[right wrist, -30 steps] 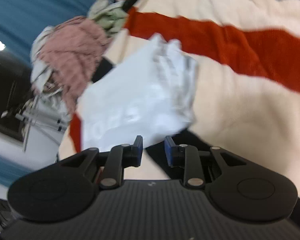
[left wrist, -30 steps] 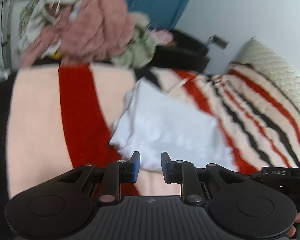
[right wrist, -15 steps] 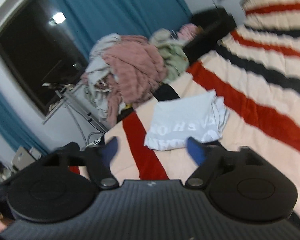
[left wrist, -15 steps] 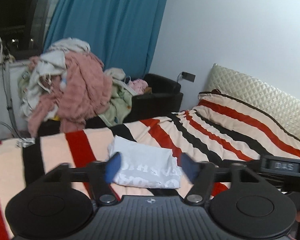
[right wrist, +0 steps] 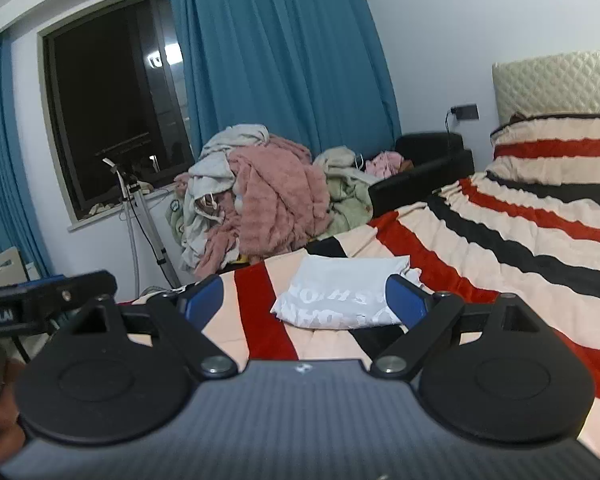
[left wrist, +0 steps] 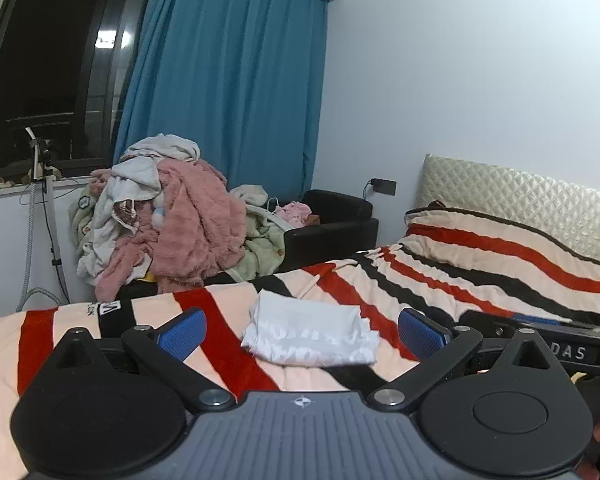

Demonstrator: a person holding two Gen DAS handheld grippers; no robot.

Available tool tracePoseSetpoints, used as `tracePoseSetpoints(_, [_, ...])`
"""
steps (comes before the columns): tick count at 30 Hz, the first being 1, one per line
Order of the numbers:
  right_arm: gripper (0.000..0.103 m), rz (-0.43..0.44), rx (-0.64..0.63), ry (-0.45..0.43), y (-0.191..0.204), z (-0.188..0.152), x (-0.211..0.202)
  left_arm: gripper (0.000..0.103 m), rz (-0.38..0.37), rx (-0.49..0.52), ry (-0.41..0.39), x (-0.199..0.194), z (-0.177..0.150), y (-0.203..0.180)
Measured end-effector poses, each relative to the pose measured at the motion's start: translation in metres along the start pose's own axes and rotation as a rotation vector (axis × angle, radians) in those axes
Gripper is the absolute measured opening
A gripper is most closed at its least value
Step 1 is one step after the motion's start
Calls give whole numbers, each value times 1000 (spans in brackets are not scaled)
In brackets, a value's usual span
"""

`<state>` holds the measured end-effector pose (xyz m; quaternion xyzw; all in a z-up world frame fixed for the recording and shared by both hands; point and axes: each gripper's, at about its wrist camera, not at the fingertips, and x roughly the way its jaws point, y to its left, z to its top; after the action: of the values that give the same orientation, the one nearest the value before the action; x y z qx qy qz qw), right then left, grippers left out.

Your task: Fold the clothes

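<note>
A folded white garment (left wrist: 312,334) with pale lettering lies flat on the striped bed blanket (left wrist: 480,280); it also shows in the right wrist view (right wrist: 344,294). My left gripper (left wrist: 302,330) is open and empty, held back from the garment and level with it. My right gripper (right wrist: 306,300) is open and empty too, also drawn back from the garment. The right gripper's body (left wrist: 556,344) shows at the right of the left wrist view, and the left gripper's body (right wrist: 40,300) at the left of the right wrist view.
A big heap of unfolded clothes (left wrist: 168,216), pink, white and green, sits on a black armchair (left wrist: 332,220) past the bed's far edge. A tripod stand (left wrist: 46,208) stands by the dark window, blue curtains (left wrist: 224,92) behind. The quilted headboard (left wrist: 520,192) is at the right.
Both grippers were nearly shut close over the white garment; they have opened wide and pulled back and up, leaving the folded garment lying on the blanket.
</note>
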<state>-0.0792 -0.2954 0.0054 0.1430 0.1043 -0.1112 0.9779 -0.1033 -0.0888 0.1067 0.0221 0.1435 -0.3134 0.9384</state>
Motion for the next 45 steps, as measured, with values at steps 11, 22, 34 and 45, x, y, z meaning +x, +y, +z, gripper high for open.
tracePoseSetpoints(11, [89, -30, -46, -12, 1, -50, 22, 103, 67, -39, 10, 16, -50, 16])
tracePoseSetpoints(22, [89, -49, -90, -5, 6, -67, 27, 103, 96, -46, 28, 25, -60, 21])
tracePoseSetpoints(34, [89, -54, -77, 5, 8, -70, 26, 103, 115, -51, 29, 23, -62, 18])
tracePoseSetpoints(45, [89, -61, -79, 11, 9, -71, 25, 103, 137, -46, 37, 23, -66, 18])
